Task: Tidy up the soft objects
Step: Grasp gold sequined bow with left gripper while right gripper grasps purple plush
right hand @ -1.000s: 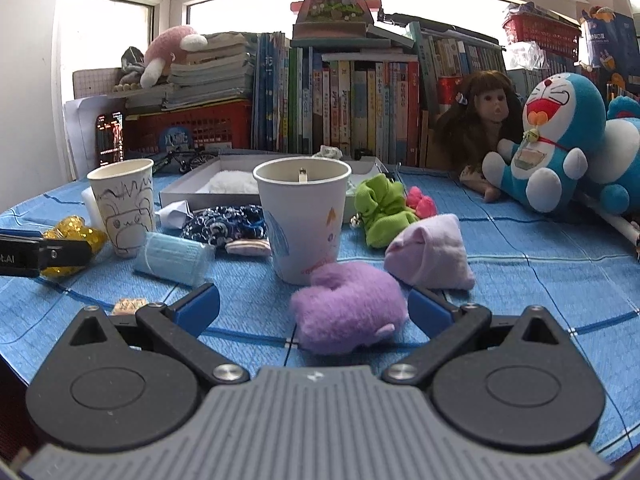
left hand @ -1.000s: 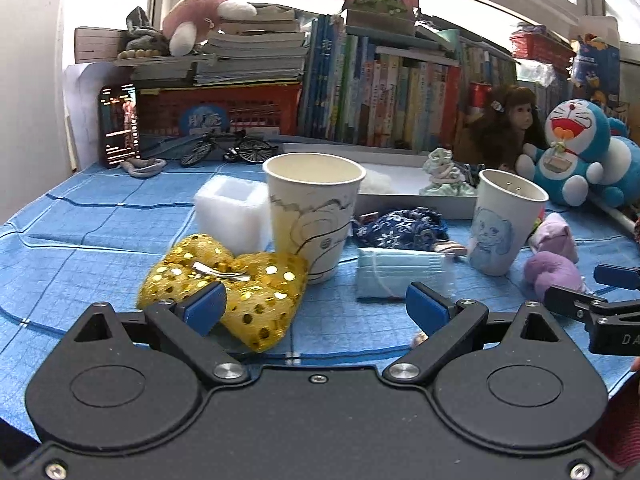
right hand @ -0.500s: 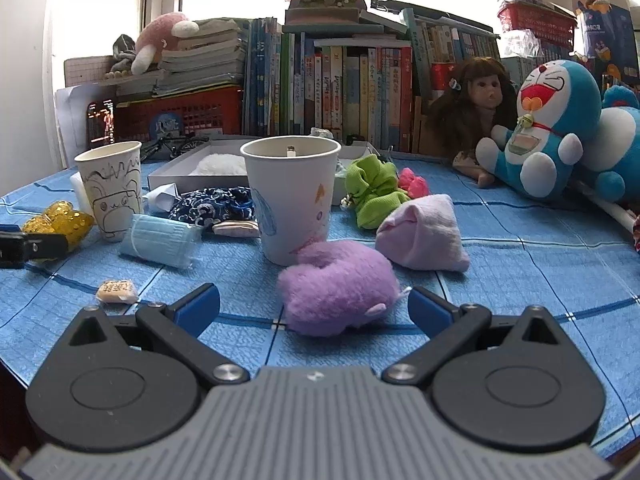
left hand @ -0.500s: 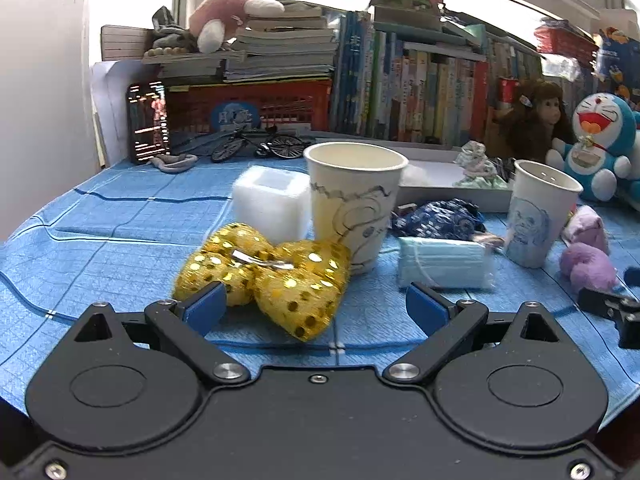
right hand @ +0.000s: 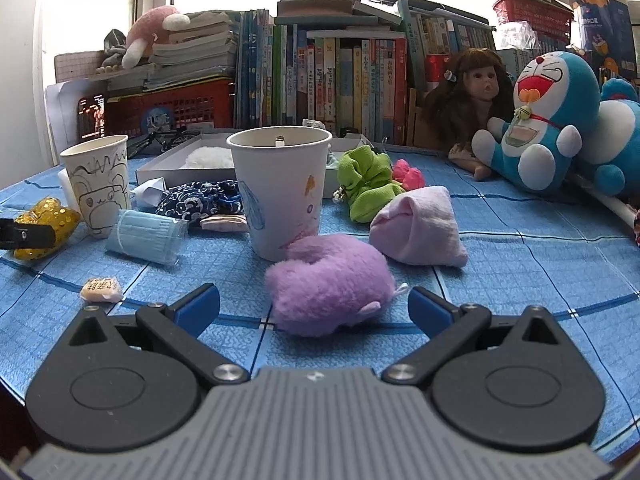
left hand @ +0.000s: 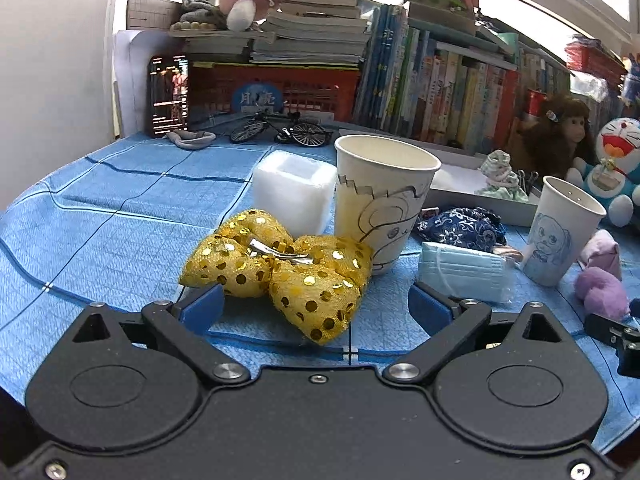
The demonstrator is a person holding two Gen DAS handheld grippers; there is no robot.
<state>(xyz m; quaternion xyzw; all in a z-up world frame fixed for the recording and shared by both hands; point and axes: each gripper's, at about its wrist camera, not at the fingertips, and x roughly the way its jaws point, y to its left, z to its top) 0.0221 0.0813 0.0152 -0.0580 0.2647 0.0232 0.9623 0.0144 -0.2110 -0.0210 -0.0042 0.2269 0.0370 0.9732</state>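
A gold sequined bow (left hand: pixel 280 272) lies on the blue cloth right in front of my left gripper (left hand: pixel 314 308), which is open and empty, fingers either side of the bow's near end. A paper cup with a drawing (left hand: pixel 380 200) stands just behind the bow. My right gripper (right hand: pixel 314 308) is open and empty, with a fuzzy purple soft toy (right hand: pixel 328 284) between its fingertips. A second paper cup (right hand: pixel 280 192) stands behind the toy. A pink soft pouch (right hand: pixel 420 226) and a green soft item (right hand: pixel 366 184) lie to its right.
A blue face mask (right hand: pixel 146 236), a dark blue patterned cloth (right hand: pixel 204 200), a small wrapped snack (right hand: pixel 100 290) and a white foam block (left hand: pixel 294 192) lie among the cups. A shallow white box (right hand: pixel 180 160), books, a doll (right hand: pixel 472 96) and a Doraemon plush (right hand: pixel 548 120) line the back.
My left gripper has swung left and closer, so the gold bow now sits centred between its fingers. My right gripper has moved slightly closer to the purple toy.
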